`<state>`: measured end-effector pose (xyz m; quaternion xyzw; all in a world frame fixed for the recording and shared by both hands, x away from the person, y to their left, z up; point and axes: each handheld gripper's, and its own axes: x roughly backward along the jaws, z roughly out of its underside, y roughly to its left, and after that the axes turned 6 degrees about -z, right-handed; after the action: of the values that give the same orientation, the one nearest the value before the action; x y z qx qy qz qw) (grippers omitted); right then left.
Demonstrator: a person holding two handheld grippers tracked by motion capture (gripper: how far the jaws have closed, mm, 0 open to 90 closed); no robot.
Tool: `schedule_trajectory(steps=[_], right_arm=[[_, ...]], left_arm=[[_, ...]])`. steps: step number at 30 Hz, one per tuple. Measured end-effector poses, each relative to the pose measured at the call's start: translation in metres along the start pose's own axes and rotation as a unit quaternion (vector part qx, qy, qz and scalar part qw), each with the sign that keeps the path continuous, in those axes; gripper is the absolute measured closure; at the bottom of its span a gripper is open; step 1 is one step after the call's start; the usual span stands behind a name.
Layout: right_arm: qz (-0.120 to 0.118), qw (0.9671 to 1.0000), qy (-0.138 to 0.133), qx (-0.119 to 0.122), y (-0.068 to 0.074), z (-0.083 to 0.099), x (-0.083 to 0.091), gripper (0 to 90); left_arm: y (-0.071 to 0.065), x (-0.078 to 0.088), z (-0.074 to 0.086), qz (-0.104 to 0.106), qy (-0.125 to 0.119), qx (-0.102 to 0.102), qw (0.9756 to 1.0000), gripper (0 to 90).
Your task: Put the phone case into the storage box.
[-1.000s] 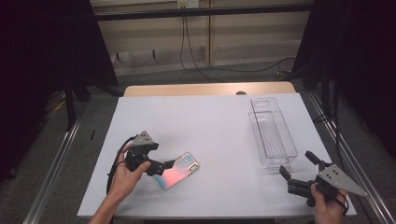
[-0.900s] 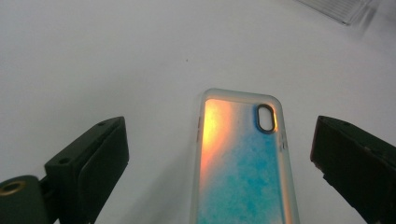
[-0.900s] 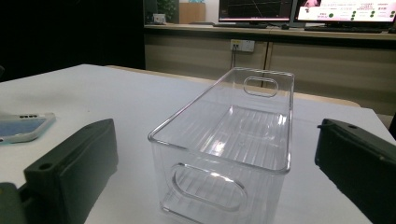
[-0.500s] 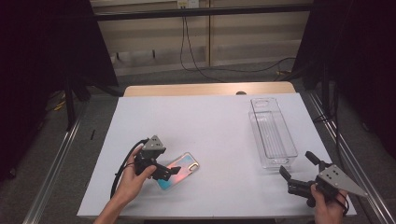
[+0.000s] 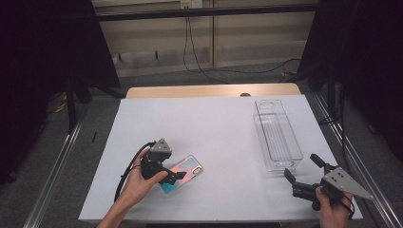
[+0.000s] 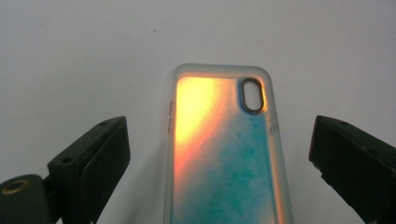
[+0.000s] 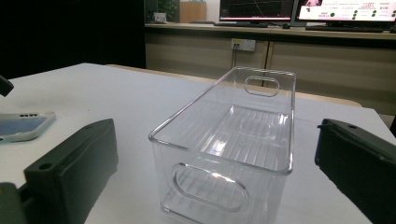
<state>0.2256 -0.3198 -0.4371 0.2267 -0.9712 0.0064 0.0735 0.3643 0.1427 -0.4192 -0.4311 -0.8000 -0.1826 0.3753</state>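
I have two claws out over the white worktop point(image 5: 214, 123), one in each hand, and there are two things on it: one phone case and one clear plastic bin.

My left claw point(image 5: 172, 175) sits low over the near-left part of the worktop, released, with its jaws spread wide. The phone case point(image 6: 224, 154) lies flat between them, touching neither jaw in the left claw's own view; each jaw stands off from one long edge. The case is a single piece with a translucent rim, orange running into teal, and one oval camera cutout at its far right corner. From above, the phone case point(image 5: 183, 173) lies at a slant, partly under my left claw.

My right claw point(image 5: 304, 173) is at the near-right corner of the worktop, also released, jaws well apart and holding nothing. It points at the near short end of the clear plastic bin point(image 7: 229, 140), which stands upright and empty just beyond the jaws. I count two oval handle openings in it, one in each short end. The bin point(image 5: 278, 137) runs lengthwise away from me along the right side, well apart from the case.
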Motion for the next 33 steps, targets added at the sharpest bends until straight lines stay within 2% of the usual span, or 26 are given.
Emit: schedule_trajectory(steps=[3, 7, 9, 10, 12, 13, 15, 18, 19, 21, 23, 25, 26, 27, 29, 30, 31, 33], right_arm=[[0.000, 1.0000, 0.000, 0.000, 0.000, 0.000, 0.000, 0.0], [0.000, 1.0000, 0.001, 0.000, 0.000, 0.000, 0.000, 0.0], [0.000, 1.0000, 0.001, 0.001, 0.000, 0.000, 0.000, 0.0], [-0.001, 1.0000, 0.001, 0.001, 0.000, 0.000, 0.000, 0.0], [-0.001, 1.0000, 0.001, 0.001, 0.000, 0.000, 0.000, 0.0], [-0.001, 1.0000, 0.001, 0.001, 0.000, 0.000, 0.000, 0.0], [-0.001, 1.0000, 0.001, 0.001, 0.000, 0.000, 0.000, 0.0], [-0.001, 1.0000, 0.001, 0.001, 0.000, 0.000, 0.000, 0.0], [-0.001, 1.0000, 0.001, 0.001, 0.000, 0.000, 0.000, 0.0], [-0.002, 1.0000, 0.001, 0.002, 0.000, 0.000, 0.000, 0.0], [-0.002, 1.0000, 0.001, 0.001, 0.000, 0.000, 0.000, 0.0], [-0.001, 1.0000, 0.001, 0.001, 0.000, 0.000, 0.000, 0.0], [-0.001, 1.0000, 0.001, 0.001, 0.000, 0.000, 0.000, 0.0], [-0.002, 1.0000, 0.001, 0.002, 0.000, 0.000, 0.000, 0.0], [-0.001, 1.0000, 0.001, 0.001, 0.000, 0.000, 0.000, 0.0], [-0.001, 1.0000, 0.001, 0.002, 0.000, 0.000, 0.000, 0.0], [-0.001, 1.0000, 0.001, 0.001, 0.000, 0.000, 0.000, 0.0], [-0.002, 1.0000, 0.001, 0.002, 0.000, 0.000, 0.000, 0.0]], left_arm=[[-0.001, -0.004, -0.001, 0.008, 0.012, -0.007, 0.9999, 4.9], [0.000, -0.008, 0.000, 0.006, 0.033, -0.014, 0.9993, 4.6], [-0.001, -0.011, 0.000, 0.007, 0.043, -0.011, 0.9990, 4.5], [-0.001, -0.013, 0.000, 0.011, 0.048, -0.007, 0.9988, 4.4], [0.000, -0.015, 0.000, 0.010, 0.066, -0.016, 0.9977, 7.1], [-0.001, -0.016, 0.000, 0.012, 0.066, -0.009, 0.9977, 7.8], [0.000, -0.018, 0.000, 0.017, 0.079, -0.014, 0.9967, 7.7], [-0.002, -0.022, -0.001, 0.011, 0.092, -0.019, 0.9955, 7.7], [-0.003, -0.023, -0.001, 0.010, 0.095, -0.014, 0.9953, 7.7], [-0.004, -0.024, -0.002, 0.004, 0.102, -0.029, 0.9943, 7.7], [-0.006, -0.025, -0.003, 0.000, 0.102, -0.019, 0.9946, 7.7], [-0.005, -0.024, -0.003, -0.001, 0.110, -0.028, 0.9935, 8.1], [-0.008, -0.025, -0.003, -0.006, 0.103, -0.016, 0.9946, 8.5], [-0.006, -0.025, -0.003, -0.004, 0.115, -0.038, 0.9926, 8.3], [-0.009, -0.026, -0.003, -0.011, 0.108, -0.025, 0.9938, 8.8], [-0.010, -0.026, -0.003, -0.013, 0.108, -0.029, 0.9936, 8.8], [-0.010, -0.026, -0.003, -0.016, 0.119, -0.050, 0.9915, 8.8], [-0.012, -0.027, -0.003, -0.021, 0.121, -0.051, 0.9912, 8.3]])
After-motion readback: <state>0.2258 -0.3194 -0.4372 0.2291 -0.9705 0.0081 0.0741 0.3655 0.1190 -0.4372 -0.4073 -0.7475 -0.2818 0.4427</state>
